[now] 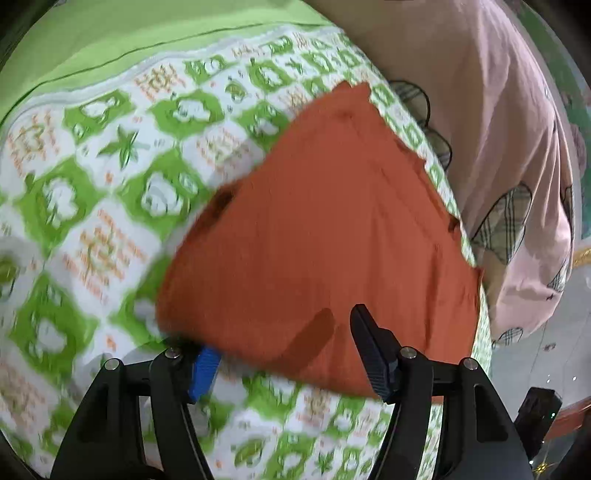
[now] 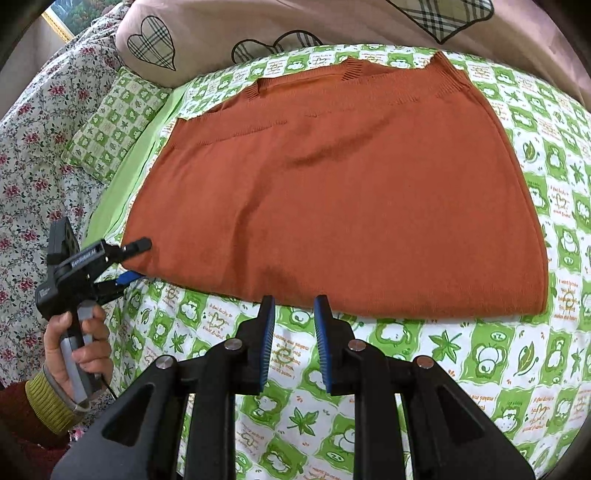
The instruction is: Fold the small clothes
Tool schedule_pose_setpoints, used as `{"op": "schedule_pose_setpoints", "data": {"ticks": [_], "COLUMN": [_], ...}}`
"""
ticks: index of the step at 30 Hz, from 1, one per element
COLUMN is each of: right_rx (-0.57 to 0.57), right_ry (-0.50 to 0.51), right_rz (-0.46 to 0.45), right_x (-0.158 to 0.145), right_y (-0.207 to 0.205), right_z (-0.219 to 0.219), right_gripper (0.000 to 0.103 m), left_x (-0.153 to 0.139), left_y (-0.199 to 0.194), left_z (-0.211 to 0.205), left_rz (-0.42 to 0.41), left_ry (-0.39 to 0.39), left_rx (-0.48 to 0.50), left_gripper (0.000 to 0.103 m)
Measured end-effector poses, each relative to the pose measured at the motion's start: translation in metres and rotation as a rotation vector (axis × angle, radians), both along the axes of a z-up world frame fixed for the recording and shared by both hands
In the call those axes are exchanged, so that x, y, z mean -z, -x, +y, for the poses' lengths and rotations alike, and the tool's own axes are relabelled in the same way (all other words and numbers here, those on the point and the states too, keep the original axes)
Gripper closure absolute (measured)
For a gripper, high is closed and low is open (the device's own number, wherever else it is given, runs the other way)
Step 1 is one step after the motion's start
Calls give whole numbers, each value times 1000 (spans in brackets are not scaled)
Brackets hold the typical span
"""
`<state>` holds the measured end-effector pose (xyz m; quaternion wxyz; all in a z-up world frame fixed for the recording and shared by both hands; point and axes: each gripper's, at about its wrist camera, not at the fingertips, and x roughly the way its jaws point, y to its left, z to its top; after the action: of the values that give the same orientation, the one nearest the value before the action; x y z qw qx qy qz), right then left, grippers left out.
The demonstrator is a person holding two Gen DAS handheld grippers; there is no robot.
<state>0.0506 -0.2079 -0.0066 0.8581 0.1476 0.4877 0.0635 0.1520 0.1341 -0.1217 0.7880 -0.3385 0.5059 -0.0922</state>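
Observation:
An orange knitted sweater (image 2: pixel 332 184) lies folded flat on the bed, its ribbed edges at the far side. My left gripper (image 2: pixel 142 260) stands at its near-left corner with the jaws wide apart, one finger above the knit and the blue-padded one at the edge below. In the left wrist view the sweater (image 1: pixel 332 221) fills the middle, and the left gripper (image 1: pixel 284 332) straddles its edge without pinching it. My right gripper (image 2: pixel 293 306) hovers just in front of the sweater's near edge, its blue pads a narrow gap apart with nothing between them.
A green and white patterned bedspread (image 2: pixel 406 350) covers the bed. A pink quilt with plaid hearts (image 2: pixel 258 22) is heaped along the far side. A matching pillow (image 2: pixel 110 122) and floral cloth (image 2: pixel 29 147) lie at the left. A person's hand (image 2: pixel 74 343) holds the left gripper.

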Motion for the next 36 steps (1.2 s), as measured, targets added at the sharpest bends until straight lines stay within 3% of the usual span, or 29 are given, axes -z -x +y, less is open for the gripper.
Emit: {"op": "schedule_pose_setpoints", "data": {"ticks": [4,6,9,10,13,17,23,27,31,36], "right_rx": [30,57,103,112,121,126,132,133,108,-12], "right_ry": [12,-2,-24,-35,-45,-77,-132,-210,-302,-383], "right_rz": [18,16,-1,-1,-13,-36,-64,-70,-62,6], "right_x": [-3,-5,-7,-7,-9,-13,-20,-23,-20,-4], "right_y": [-12,-17,-23,-26,-32,-36,-43,-52,-70,-124], "right_z": [5,4,-1,-5,-16,-38,-73,-92,-98,-74], "right_gripper": [80,80,79,79,79,79,79,79,41,38], "left_x": [3,3,-1,-1,-16,-61,-108,-97,-67,-67], "left_y": [-15,-21,-27,-28,-31,-25,-15,-8,-3,1], "left_z": [8,9,9,8,-1,-35,-137,-202,-237,-231], "left_rz": [-16,-28,-36,-40,-73,-183,-338,-347,-316,-325], "left_ry": [31,22,-26,-24,-74,-127,-180,-221,-307,-298], "left_rx": [-1,8,10,11,28,101,321,457,544,542], "left_gripper": [36,41,64,76,90,93,95,97,98,98]}}
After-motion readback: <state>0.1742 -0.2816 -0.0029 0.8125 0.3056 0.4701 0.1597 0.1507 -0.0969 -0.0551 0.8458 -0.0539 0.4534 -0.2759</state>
